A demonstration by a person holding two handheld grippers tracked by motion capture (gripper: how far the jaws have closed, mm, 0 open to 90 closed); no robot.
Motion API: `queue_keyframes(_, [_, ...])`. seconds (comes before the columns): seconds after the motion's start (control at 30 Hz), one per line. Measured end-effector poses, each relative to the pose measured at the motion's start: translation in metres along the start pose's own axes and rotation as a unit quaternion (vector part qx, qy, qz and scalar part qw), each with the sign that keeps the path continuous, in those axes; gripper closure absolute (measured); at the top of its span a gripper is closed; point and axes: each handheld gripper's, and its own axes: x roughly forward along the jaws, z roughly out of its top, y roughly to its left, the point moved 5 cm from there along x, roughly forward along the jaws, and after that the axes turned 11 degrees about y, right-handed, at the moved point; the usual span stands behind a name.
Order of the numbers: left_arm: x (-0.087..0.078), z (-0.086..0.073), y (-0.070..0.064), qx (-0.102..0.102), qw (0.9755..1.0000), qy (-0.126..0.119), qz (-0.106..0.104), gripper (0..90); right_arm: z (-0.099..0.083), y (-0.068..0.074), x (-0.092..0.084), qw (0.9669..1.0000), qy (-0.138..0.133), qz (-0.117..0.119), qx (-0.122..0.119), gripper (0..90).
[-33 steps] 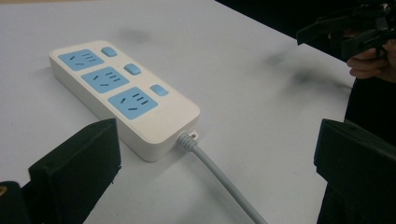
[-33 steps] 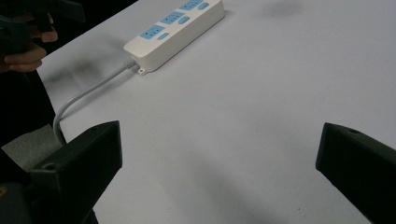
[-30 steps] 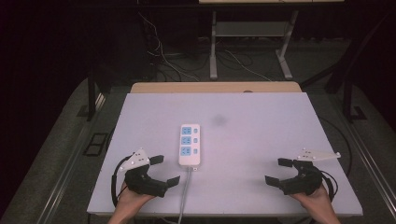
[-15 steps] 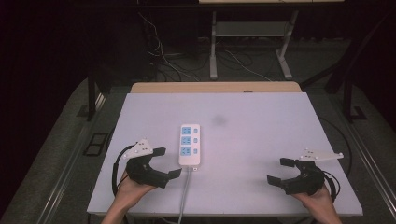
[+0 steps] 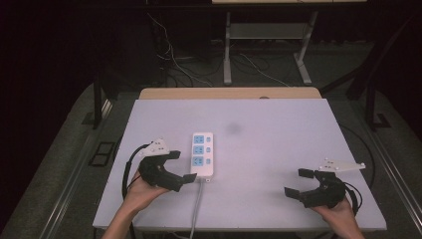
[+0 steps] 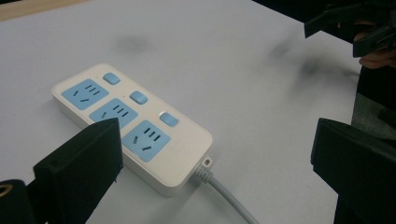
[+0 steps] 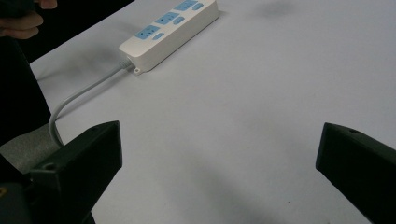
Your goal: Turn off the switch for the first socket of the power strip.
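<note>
Sitting left of centre on the white table [image 5: 278,149], the power strip [image 5: 202,154] is untouched, its cable [image 5: 196,209] trailing off the near edge. Left gripper [image 5: 176,167] hovers just beside it, jaws wide, empty. Right gripper [image 5: 302,183] is well apart at near right, wide, empty. Nothing visibly started.

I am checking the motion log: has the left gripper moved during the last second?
Yes. The left gripper has moved right and slightly forward, toward the power strip, whose cable end it now nearly reaches.
</note>
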Motion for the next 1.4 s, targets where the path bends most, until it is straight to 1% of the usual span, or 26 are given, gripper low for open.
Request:
queue_keyframes(0.13, [0.004,0.003,0.003,0.001,1.0000,0.009,-0.003,0.8,0.000,0.000,0.001,1.0000,0.001,0.000,0.000,0.3])
queue_keyframes(0.47, [0.011,0.013,0.009,0.008,0.9995,0.030,-0.001,1.3,0.000,0.000,0.001,1.0000,0.001,0.000,-0.001,0.3])
queue_keyframes(0.73, [0.018,0.021,0.015,0.008,0.9989,0.046,0.000,2.1,0.000,0.000,0.001,1.0000,0.001,0.000,-0.001,0.3])
queue_keyframes(0.8, [0.019,0.025,0.015,0.014,0.9984,0.054,-0.001,2.2,0.000,0.000,0.001,1.0000,0.001,0.000,-0.001,0.3])
queue_keyframes(0.97, [0.019,0.029,0.016,0.019,0.9981,0.059,-0.004,2.5,0.000,0.000,0.001,1.0000,0.001,0.000,-0.001,0.3])
queue_keyframes(1.03, [0.021,0.030,0.017,0.020,0.9977,0.065,-0.004,3.1,0.000,0.000,0.001,1.0000,0.002,0.000,-0.002,0.3])
queue_keyframes(1.1, [0.025,0.031,0.018,0.022,0.9967,0.078,-0.003,4.1,0.000,0.000,0.002,1.0000,0.003,0.000,-0.004,0.3])
queue_keyframes(1.23, [0.029,0.033,0.021,0.023,0.9960,0.086,-0.004,6.8,0.000,0.000,0.002,1.0000,0.004,0.001,-0.003,0.3])
queue_keyframes(1.37, [0.033,0.034,0.024,0.028,0.9945,0.101,-0.007,10.1,-0.001,0.000,0.002,1.0000,0.005,0.001,-0.002,0.3])
queue_keyframes(1.4, [0.033,0.034,0.025,0.027,0.9945,0.101,-0.008,10.1,-0.001,0.000,0.002,1.0000,0.005,0.001,-0.002,0.3])
